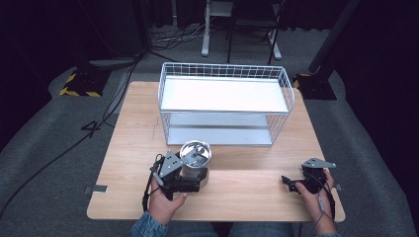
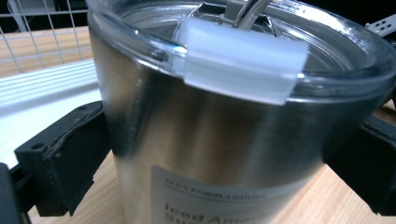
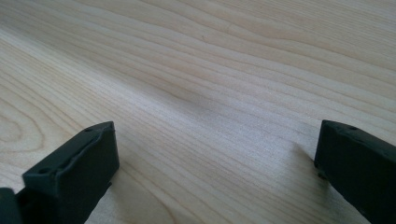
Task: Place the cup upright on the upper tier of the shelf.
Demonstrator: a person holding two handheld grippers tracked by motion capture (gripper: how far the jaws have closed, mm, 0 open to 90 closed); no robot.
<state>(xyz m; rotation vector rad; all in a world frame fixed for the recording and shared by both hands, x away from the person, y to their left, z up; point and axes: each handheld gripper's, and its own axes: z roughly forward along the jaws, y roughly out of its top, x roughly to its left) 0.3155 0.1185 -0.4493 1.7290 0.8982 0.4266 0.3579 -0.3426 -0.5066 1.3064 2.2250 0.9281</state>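
A stainless steel tumbler with a clear lid stands upright on the wooden table, in front of the wire rack. My left gripper is shut on the tumbler, low on its body. In the left gripper view the tumbler is very close, with a printed label near its base, and black fingers press on both its sides. My right gripper hovers low over bare wood at the right front of the table. Its jaws stand wide apart in the right gripper view, with the right gripper open and holding nothing.
A white wire rack with two shelf levels stands at the back middle of the table, just behind the tumbler. Cables, stands and chair legs are on the grey floor beyond the table.
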